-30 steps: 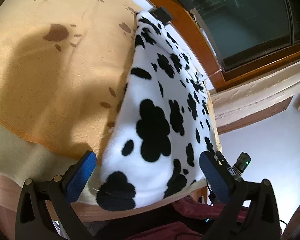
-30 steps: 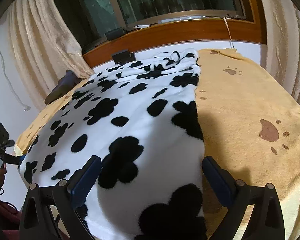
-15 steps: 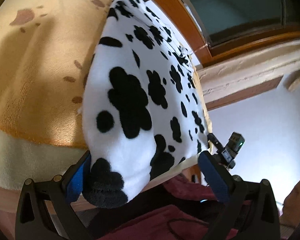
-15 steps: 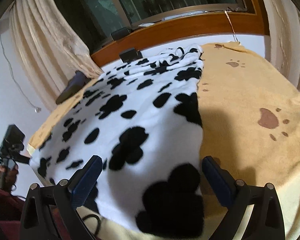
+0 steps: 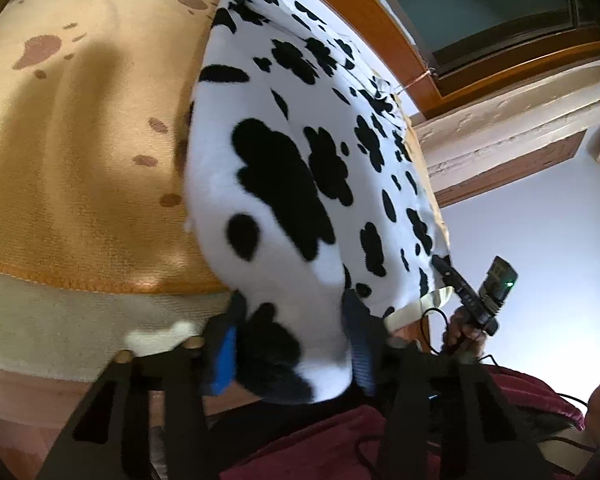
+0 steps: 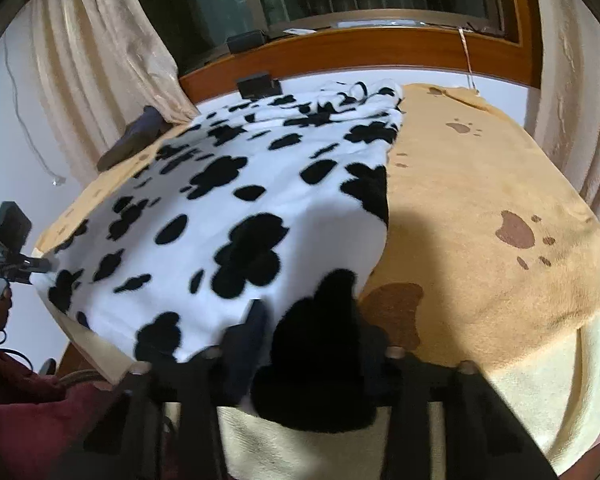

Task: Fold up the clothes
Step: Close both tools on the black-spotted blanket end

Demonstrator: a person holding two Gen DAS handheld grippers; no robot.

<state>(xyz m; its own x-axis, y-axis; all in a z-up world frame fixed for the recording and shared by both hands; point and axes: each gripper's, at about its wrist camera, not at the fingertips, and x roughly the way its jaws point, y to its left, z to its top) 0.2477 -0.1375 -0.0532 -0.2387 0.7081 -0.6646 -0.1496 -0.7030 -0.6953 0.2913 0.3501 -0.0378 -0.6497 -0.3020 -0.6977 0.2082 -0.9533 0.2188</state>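
Observation:
A white fleece garment with black paw-like blotches [image 5: 300, 152] lies spread on a tan blanket with brown paw prints [image 5: 80, 140]. My left gripper [image 5: 292, 352] is closing on the garment's near corner at the bed edge. The fabric is bunched between its blue pads [image 5: 224, 352]. In the right wrist view the same garment [image 6: 240, 208] covers the left half of the blanket [image 6: 480, 184]. My right gripper [image 6: 312, 344] is closing on a near corner with a black blotch, and the cloth fills the gap between its fingers.
A hand-held black device [image 5: 476, 292] sits at the garment's far corner, also seen as a black device [image 6: 8, 248] at the left. A wooden window frame [image 6: 380, 48], curtains [image 6: 100, 60] and a small black box [image 6: 258, 84] stand behind the bed. Dark red cloth [image 5: 340, 440] lies below.
Both grippers stood wide open around the garment's near edge and have closed in on its corners, gathering the fabric between the pads. The left view has shifted closer to the corner.

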